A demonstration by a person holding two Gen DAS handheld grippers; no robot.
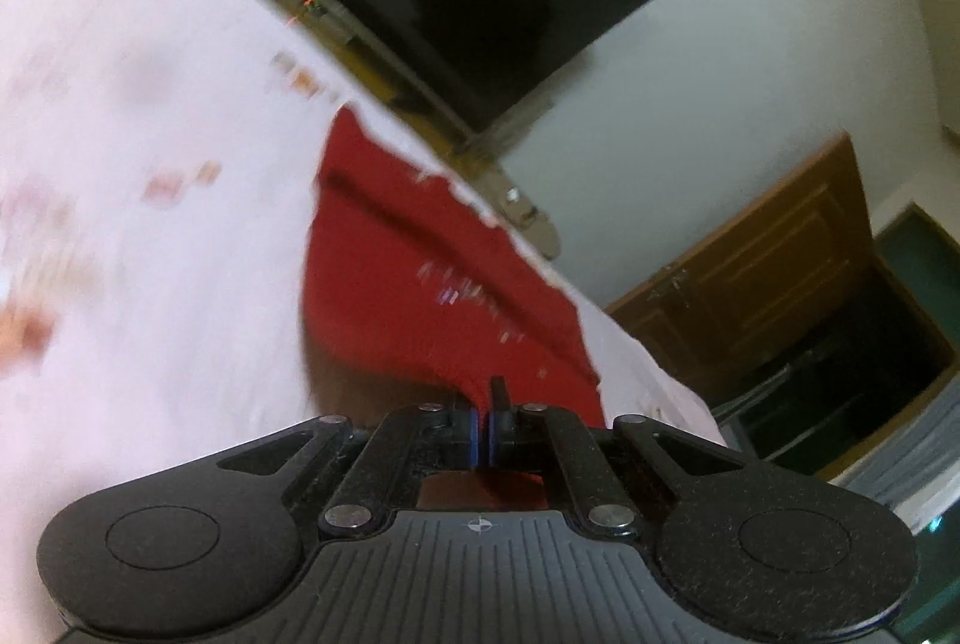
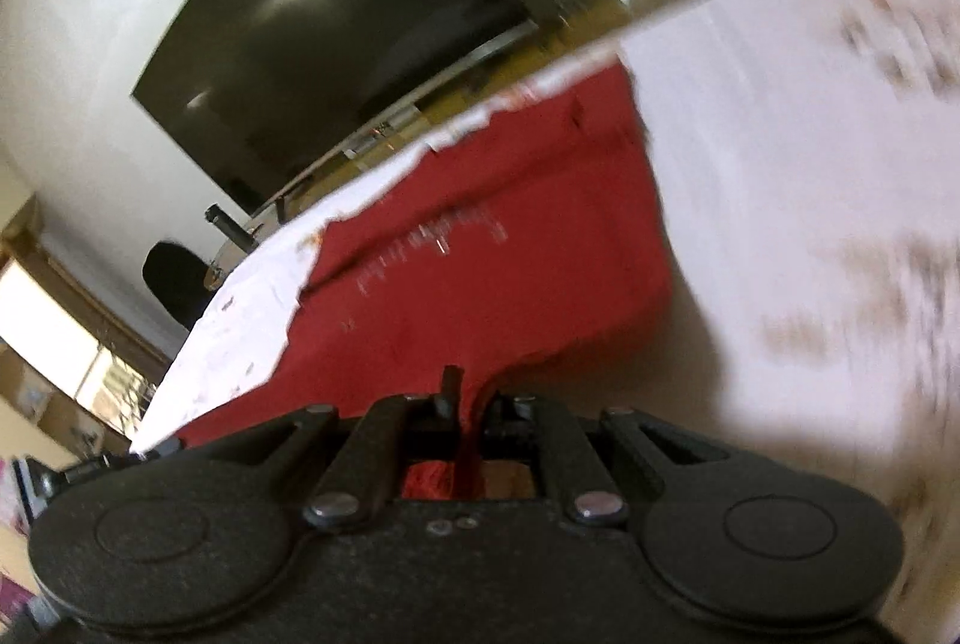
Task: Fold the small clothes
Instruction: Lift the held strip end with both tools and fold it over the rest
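Both views blurred. Left hand-held gripper (image 1: 483, 425) & right hand-held gripper (image 2: 471, 407) each pinch red cloth garment (image 1: 420, 284) (image 2: 480, 248) edge; its glittery print unreadable, pale patterned tabletop cover (image 1: 150, 134) (image 2: 780, 194) smeared.

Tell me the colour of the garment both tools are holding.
Red garment, clearest in the right wrist view.

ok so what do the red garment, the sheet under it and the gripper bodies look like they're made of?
Red garment: soft matte fabric, probably a knit; it drapes, and pale lettering shows. Blur hides the weave.
Sheet: thin pale cloth with small printed motifs and a ragged-looking far edge.
Left gripper and right gripper: matte black textured plastic, likely moulded, with bare metal pivot pins. Both are clamped on the garment's near edge.
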